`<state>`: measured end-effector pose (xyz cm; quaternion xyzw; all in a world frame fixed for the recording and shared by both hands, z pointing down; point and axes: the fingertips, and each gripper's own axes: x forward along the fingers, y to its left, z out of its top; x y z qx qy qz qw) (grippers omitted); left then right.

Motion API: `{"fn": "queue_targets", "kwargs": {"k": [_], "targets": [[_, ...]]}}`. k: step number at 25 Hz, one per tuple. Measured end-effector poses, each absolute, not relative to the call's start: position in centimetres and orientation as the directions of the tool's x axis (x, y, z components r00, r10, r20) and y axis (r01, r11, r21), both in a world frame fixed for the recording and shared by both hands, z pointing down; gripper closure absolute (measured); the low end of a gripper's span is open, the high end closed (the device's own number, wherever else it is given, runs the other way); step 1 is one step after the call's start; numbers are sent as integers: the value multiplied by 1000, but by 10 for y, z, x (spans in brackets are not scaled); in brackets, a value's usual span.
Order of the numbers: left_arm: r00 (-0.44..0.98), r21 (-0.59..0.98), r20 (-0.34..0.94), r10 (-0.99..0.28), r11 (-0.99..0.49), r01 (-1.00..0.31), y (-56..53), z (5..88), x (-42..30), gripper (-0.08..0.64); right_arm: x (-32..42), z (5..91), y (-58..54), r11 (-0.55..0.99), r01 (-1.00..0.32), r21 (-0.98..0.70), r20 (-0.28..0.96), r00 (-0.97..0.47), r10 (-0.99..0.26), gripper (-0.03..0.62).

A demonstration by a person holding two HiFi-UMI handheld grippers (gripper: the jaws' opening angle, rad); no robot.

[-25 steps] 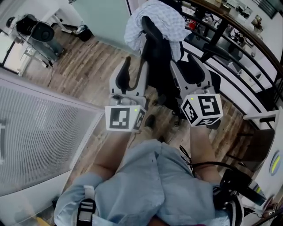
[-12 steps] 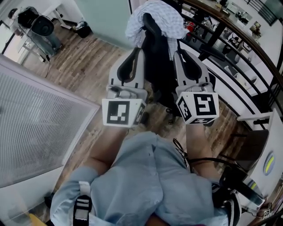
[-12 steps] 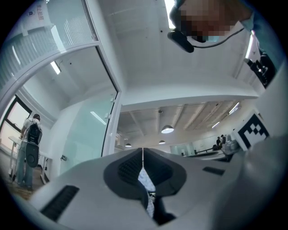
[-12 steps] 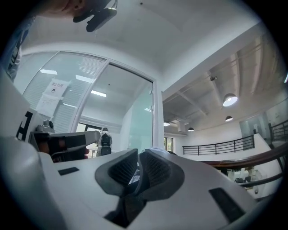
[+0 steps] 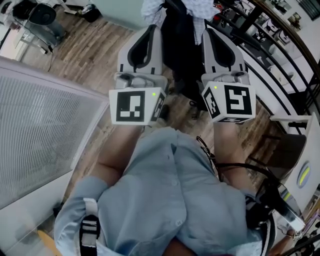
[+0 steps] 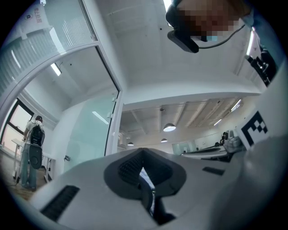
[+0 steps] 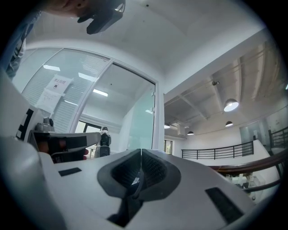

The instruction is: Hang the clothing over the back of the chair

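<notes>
The pale checked clothing lies draped over the back of the black office chair at the top edge of the head view. My left gripper and right gripper are held up side by side on either side of the chair, short of the cloth. Their jaws have just been closing and now meet, with nothing held. In the left gripper view the gripper points up at the ceiling, pads together. The right gripper shows the same in its own view.
A white slatted panel stands at the left over the wooden floor. A black railing runs along the right, with a fan stand at the top left. A distant person stands by the glass wall.
Both pairs of jaws went from open to shut. Both grippers rose toward the head camera, and the chair with the clothing slid to the top edge of the view.
</notes>
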<state>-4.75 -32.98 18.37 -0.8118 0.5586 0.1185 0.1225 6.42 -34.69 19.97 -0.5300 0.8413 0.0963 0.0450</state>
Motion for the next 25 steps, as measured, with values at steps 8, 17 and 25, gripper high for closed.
{"fn": "queue_targets", "kwargs": {"k": [8, 17, 25], "targets": [[334, -59, -325, -885, -334, -941, -335, 185, -60, 546, 48, 198, -352, 433, -892, 132, -183, -451, -873, 580], [330, -62, -323, -887, -328, -943, -337, 193, -64, 546, 44, 211, -351, 442, -886, 142, -175, -462, -870, 580], [324, -59, -318, -891, -322, -945, -343, 195, -70, 546, 40, 212, -357, 439, -888, 136, -179, -458, -871, 580]]}}
